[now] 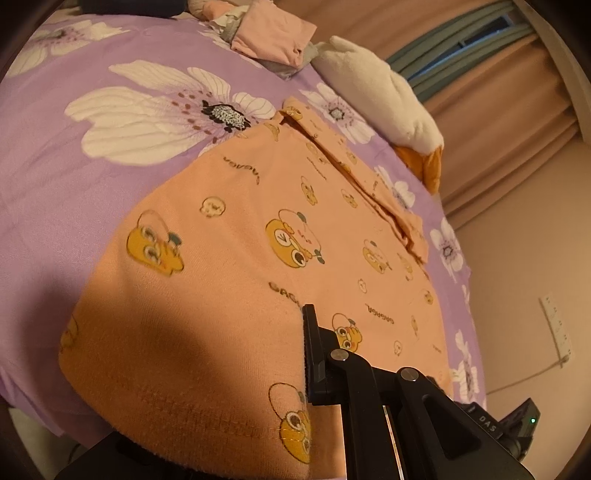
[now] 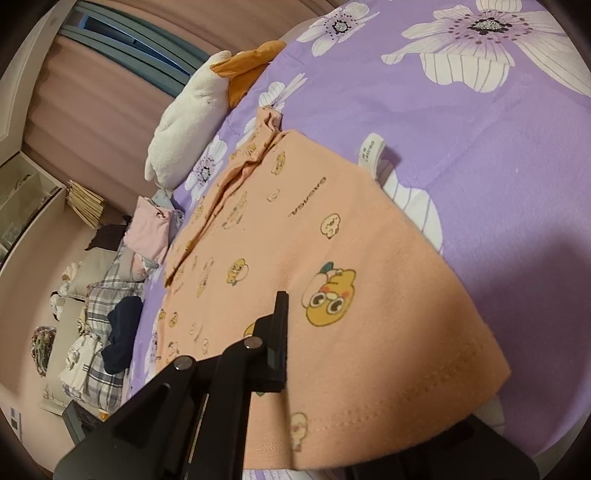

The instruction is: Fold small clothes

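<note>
A peach small garment [image 1: 258, 221] printed with yellow cartoon faces lies spread on the purple flowered bedsheet [image 1: 74, 184]. Its near hem is lifted and drapes over both tools. My left gripper [image 1: 306, 332] is shut on that hem: one black finger [image 1: 314, 354] shows, and cloth covers the other. In the right wrist view the same garment [image 2: 314, 229] carries a white label [image 2: 371, 151] at its far edge. My right gripper [image 2: 285, 325] is shut on the hem too, with only one finger [image 2: 279, 343] visible. A rumpled fold runs along the garment's far side.
A white and orange plush toy [image 1: 376, 92] [image 2: 192, 122] lies beyond the garment. A pile of pink clothes [image 1: 273, 33] [image 2: 151, 225] sits further along the bed, with plaid bedding and a navy cloth [image 2: 122, 332]. Curtains and a wall power strip [image 1: 557, 328] stand past the bed's edge.
</note>
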`<state>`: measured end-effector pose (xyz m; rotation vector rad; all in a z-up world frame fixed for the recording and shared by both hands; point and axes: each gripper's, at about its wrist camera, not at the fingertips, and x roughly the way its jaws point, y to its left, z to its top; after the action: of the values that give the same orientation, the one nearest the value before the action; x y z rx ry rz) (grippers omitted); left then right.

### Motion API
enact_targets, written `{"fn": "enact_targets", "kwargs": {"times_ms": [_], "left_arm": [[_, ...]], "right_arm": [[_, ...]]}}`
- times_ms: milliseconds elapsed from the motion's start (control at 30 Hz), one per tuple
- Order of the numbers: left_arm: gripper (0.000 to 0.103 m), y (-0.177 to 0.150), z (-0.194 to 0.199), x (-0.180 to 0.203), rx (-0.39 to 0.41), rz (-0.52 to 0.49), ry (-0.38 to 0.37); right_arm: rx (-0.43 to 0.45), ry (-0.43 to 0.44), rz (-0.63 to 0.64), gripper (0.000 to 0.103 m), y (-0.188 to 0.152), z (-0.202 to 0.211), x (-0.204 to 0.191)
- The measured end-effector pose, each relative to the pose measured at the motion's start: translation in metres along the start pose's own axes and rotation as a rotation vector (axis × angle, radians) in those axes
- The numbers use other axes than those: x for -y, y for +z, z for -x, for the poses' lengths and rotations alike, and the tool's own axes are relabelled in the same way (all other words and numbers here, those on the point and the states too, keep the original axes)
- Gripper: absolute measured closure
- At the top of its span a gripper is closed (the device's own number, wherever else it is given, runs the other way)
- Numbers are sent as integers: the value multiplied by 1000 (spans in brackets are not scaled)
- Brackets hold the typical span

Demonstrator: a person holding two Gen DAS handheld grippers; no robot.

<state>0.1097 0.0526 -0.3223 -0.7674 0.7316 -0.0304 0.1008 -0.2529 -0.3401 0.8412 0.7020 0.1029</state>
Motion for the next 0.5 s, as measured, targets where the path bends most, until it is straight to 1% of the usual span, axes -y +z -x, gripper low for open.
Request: {"fn": "enact_targets", "kwargs": {"times_ms": [67,100,133,200,233,300,333,400,433,467,500], "left_arm": [[96,8,6,7,42,-20,47],[96,12,8,10,60,-44,74],[96,17,9,15,75,-76,93],[96,34,9,31,107,-164,99],[96,40,7,36,117,-187,99],[96,66,-2,52,128,-212,95],[96,75,-6,55,133,-210,89],[96,105,-17,69,162,-217,58],[96,122,-25,80,176,-242,64],[96,132,-31,90,185,-270,75],[96,147,-42,105,203,-327,92]], "right_arm": [[-6,18,-2,101,6,1,-1],[-3,27,-8,100,9,2,-2],[-1,54,-6,100,15,4,-5],[7,89,14,100,26,5,-14],[12,99,33,100,33,5,-22],[19,116,90,100,53,0,-44],[25,127,126,100,67,-5,-60],[25,152,154,100,92,-17,-79],[18,165,154,100,106,-25,-86],[6,186,148,100,123,-37,-94],[-2,195,154,100,137,-48,-101]]}}
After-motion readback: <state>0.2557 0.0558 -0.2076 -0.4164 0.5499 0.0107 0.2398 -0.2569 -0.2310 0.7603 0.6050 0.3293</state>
